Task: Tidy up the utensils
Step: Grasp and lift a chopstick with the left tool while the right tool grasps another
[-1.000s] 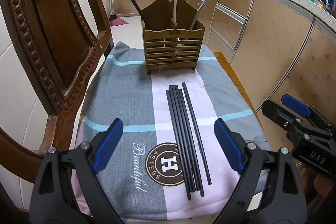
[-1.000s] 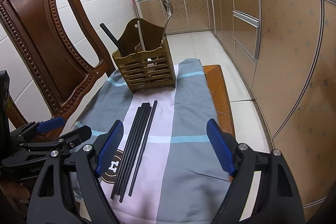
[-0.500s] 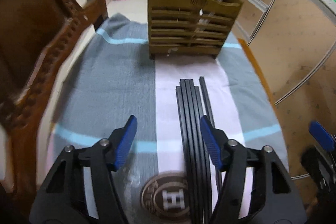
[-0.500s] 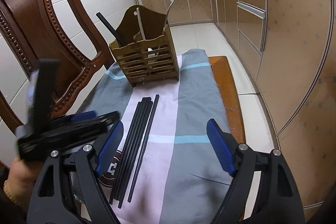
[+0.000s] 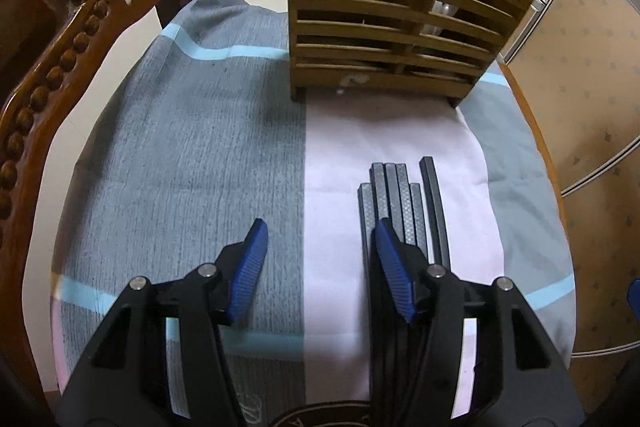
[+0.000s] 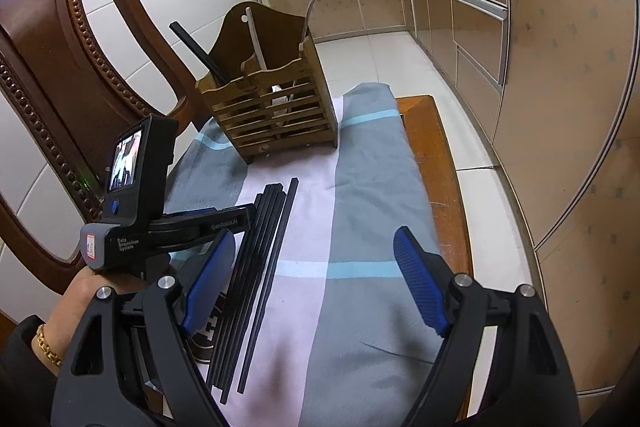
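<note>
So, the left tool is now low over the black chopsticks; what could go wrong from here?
The left tool sits off-centre: its right finger overlaps the chopsticks, so closing may push them aside instead of gripping. The sticks lie tightly packed, so several may lift at once. The loose cloth could also snag and bunch.

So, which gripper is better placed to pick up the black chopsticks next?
Left. The left gripper is open and low beside the chopsticks; the right gripper is open over bare cloth.
</note>
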A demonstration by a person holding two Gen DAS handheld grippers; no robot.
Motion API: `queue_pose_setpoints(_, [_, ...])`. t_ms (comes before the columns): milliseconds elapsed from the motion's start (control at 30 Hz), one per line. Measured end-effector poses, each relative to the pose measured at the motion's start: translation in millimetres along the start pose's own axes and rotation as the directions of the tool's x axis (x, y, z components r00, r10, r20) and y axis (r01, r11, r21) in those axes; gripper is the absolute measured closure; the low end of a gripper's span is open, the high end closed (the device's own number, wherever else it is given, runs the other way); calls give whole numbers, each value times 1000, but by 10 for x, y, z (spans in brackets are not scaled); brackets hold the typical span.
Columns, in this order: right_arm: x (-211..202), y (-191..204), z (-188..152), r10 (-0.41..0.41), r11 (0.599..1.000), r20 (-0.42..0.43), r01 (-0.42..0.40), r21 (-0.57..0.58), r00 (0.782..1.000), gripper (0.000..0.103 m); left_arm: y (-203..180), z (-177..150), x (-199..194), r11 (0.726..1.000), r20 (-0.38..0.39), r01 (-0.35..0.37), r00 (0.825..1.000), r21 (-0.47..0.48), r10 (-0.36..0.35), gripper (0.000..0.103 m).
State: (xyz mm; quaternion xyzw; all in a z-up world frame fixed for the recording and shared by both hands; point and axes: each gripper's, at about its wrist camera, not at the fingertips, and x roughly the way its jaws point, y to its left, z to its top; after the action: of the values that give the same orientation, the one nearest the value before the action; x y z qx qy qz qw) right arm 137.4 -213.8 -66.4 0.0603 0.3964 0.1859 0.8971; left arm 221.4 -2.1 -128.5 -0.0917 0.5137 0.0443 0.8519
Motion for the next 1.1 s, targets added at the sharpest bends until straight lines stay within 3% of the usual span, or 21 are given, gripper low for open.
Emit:
queue_pose_setpoints(167, [-10, -11, -1, 6, 1000, -1, -6, 3, 1000, 23, 9, 53, 42, 1000, -4, -9, 1000, -1, 9, 43])
queue_pose_setpoints(367, [-1, 13, -6, -4, 1000, -3, 4, -8, 1000, 23, -91, 198, 160, 996, 18, -77, 997, 53, 76, 45])
queue_pose_setpoints(467, [28, 39, -10, -15, 1000, -6, 15, -17, 1000, 23, -52, 287, 187, 996, 25, -79, 997, 47, 78, 65])
queue_pose_setpoints(533, [62, 57, -11, -24, 999, -14, 24, -24, 1000, 23, -10, 334, 192, 996, 25, -76, 997, 46, 75, 94])
queue_pose_setpoints(700, [174, 122, 33, -40, 998, -27, 39, -50, 999, 23, 72, 375, 134, 998, 28, -40, 999, 53, 38, 96])
queue_pose_setpoints(833, [422, 152, 207, -40, 998, -55, 37, -60, 998, 24, 193, 476, -268, 1000, 116, -10, 993, 24, 7, 96])
queue_pose_setpoints(900, [641, 158, 301, -29, 999, -99, 24, -48, 995, 25, 293, 535, -606, 1000, 196, -2, 981, 4, 1, 96])
queue_pose_setpoints(967, [903, 179, 351, -23, 999, -163, 17, -42, 986, 41, 388, 579, -900, 1000, 270, 13, 963, -13, -9, 96])
queue_pose_setpoints(1100, [1305, 285, 406, -81, 994, -222, 62, -93, 972, 55, 523, 548, -1558, 998, 420, 51, 907, -30, -34, 96])
